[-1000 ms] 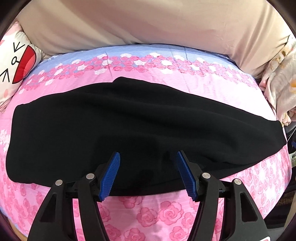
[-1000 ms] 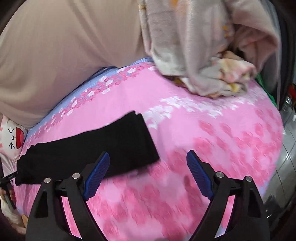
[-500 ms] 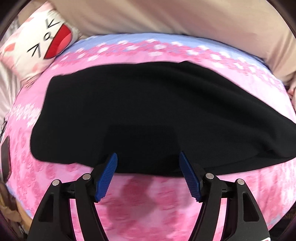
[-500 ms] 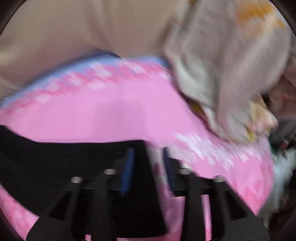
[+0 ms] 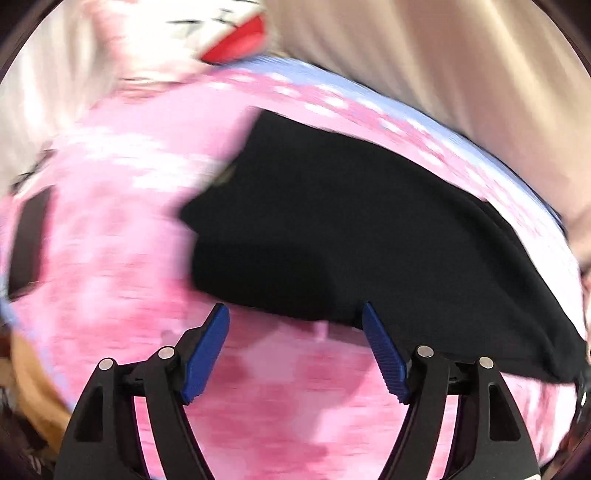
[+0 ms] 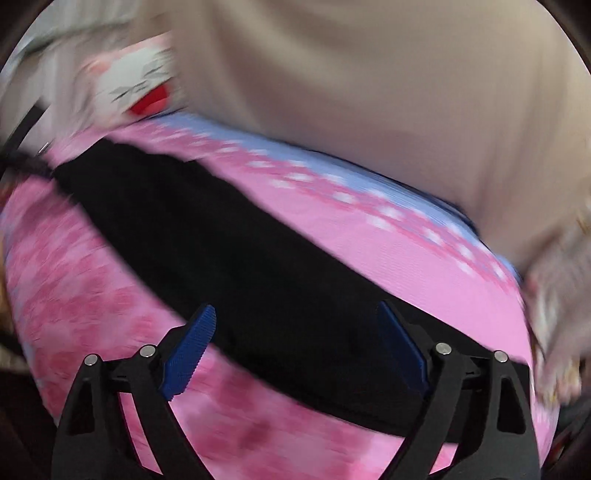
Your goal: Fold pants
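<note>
1. At 6 o'clock, left wrist view: left gripper (image 5: pixel 295 347), jaws spread wide, holding nothing, poised over pink sheet just short of the garment's near edge.
2. At 6 o'clock, right wrist view: right gripper (image 6: pixel 295 347), jaws spread wide, empty, hanging over the black cloth.
3. Centre: black pants (image 5: pixel 369 236), a long narrow band lying flat on the rose-print bedsheet (image 5: pixel 110 258), apparently folded lengthwise, legs stacked.
4. At 11 o'clock: cat-face pillow (image 5: pixel 229 29), blurred.
5. At 12 to 2 o'clock: beige wall (image 6: pixel 369 92).
6. Status: lengthwise fold judged done; crosswise folds remain.
</note>
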The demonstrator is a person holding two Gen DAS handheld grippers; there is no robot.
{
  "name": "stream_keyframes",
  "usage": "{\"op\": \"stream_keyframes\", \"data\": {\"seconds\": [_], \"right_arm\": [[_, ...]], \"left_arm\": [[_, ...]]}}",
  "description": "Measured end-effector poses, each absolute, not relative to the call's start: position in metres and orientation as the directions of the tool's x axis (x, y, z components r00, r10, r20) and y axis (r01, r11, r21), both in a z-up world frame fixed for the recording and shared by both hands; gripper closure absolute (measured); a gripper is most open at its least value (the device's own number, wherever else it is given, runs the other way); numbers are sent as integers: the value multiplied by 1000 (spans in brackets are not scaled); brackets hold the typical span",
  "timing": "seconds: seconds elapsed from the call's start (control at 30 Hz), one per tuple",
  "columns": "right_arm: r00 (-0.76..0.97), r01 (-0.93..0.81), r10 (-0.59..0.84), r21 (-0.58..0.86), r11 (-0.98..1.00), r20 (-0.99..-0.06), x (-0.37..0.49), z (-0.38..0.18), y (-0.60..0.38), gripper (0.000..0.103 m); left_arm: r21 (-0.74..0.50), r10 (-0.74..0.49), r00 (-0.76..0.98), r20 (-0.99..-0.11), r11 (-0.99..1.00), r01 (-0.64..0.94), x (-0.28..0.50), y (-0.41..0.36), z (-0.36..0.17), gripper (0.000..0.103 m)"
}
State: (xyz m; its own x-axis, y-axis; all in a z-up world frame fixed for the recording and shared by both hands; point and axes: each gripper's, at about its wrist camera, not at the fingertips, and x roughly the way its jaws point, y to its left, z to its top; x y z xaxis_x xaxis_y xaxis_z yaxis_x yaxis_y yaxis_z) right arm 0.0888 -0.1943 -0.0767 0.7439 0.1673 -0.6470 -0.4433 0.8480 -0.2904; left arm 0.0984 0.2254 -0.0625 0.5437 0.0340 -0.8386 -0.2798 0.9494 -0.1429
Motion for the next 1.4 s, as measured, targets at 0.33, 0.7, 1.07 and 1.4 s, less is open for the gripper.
{"op": "stream_keyframes", "data": {"seconds": [0.33,0.7,1.07,1.4], "right_arm": [[615,-684,356,-252,685,-703,119,-107,-21,26],[563,-656,410,-87,750,-717,146,-97,5,24],[608,-497,357,11,868,-709,151,-99,-63,21],[598,-347,451,294,891,-662,206,-76,-159,22]], "left_arm": [[-372,-126,572,-810,865,-336,105,299,-81,27],[-344,-185,574,-798,922,-180,148,292,-55,100],[-138,-46,478,-877,977,-160,185,328,-77,85],[52,169,674,-719,980,-191,132,280,0,50]]}}
